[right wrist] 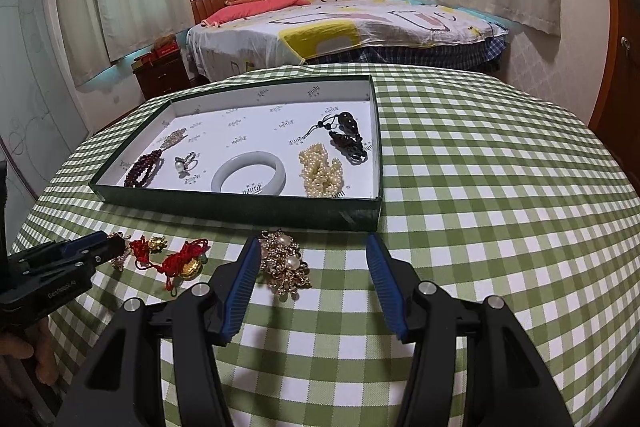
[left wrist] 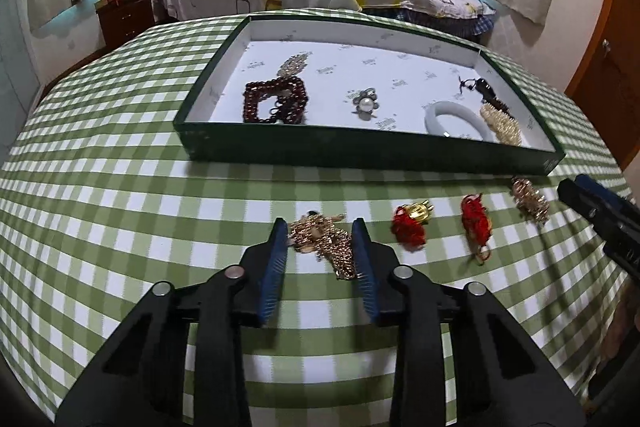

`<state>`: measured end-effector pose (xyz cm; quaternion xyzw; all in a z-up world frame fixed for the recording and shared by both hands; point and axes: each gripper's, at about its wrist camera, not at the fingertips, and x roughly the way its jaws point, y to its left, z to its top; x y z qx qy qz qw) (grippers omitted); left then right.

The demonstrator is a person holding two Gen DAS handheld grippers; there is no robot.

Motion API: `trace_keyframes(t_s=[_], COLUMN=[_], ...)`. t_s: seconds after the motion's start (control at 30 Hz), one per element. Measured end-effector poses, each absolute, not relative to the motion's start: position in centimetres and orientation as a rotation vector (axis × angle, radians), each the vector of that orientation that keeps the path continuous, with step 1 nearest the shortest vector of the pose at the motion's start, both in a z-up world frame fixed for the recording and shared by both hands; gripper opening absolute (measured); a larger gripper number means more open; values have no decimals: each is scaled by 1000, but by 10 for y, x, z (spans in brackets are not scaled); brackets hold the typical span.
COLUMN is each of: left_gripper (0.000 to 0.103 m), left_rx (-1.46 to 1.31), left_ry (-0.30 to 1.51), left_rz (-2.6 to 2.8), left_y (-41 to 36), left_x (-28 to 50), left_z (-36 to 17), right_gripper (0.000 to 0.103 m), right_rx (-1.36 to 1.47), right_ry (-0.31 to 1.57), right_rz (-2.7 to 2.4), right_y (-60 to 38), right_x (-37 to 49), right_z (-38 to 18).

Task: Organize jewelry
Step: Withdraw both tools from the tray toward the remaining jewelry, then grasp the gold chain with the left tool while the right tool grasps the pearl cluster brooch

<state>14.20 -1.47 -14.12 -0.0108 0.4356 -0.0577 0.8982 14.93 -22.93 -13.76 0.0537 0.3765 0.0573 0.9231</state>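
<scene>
A dark green tray [left wrist: 372, 147] with a white floor holds a dark red bead bracelet [left wrist: 274, 101], a pearl ring [left wrist: 366, 103], a white bangle [left wrist: 460, 121], a pearl piece [left wrist: 502, 123] and a dark pendant [left wrist: 486, 89]. On the cloth in front lie a gold chain piece [left wrist: 326, 241], two red-cord charms [left wrist: 410, 221] [left wrist: 476, 219] and a gold pearl brooch [left wrist: 530, 201]. My left gripper [left wrist: 320, 227] is open, with its fingers on either side of the gold chain piece. My right gripper [right wrist: 312, 247] is open, and the brooch [right wrist: 284, 267] lies just inside its left finger.
The tray [right wrist: 240, 205] sits on a table with a green checked cloth [right wrist: 500, 187]. A bed [right wrist: 340, 27] and a wooden nightstand [right wrist: 160, 73] stand behind the table. A wooden door [right wrist: 624, 67] is at the right.
</scene>
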Motion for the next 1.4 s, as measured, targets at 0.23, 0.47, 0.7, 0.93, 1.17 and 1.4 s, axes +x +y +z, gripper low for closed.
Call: trace_keyframes(t_s=[0.23, 0.47, 0.7, 0.93, 1.17, 1.4], left_gripper=[26, 19, 10, 9, 9, 9], left_rx=[-35, -52, -70, -65, -74, -79], left_ry=[905, 901, 885, 868, 861, 863], left_rz=[-95, -138, -154, -148, -136, -133], left_y=[3, 0, 3, 5, 12, 13], left_x=[139, 141, 139, 137, 137, 138], left_z=[-141, -141, -138, -135, -132, -134], right_gripper=[54, 54, 54, 54, 54, 54], right_rx=[111, 103, 97, 83, 47, 16], right_ry=[772, 776, 785, 805, 863, 906], right_rz=[117, 118, 126, 147, 183, 179], right_y=[-229, -227, -223, -216, -204, -202], right_x=[150, 150, 152, 158, 167, 175], right_z=[-138, -138, -140, -142, -149, -157])
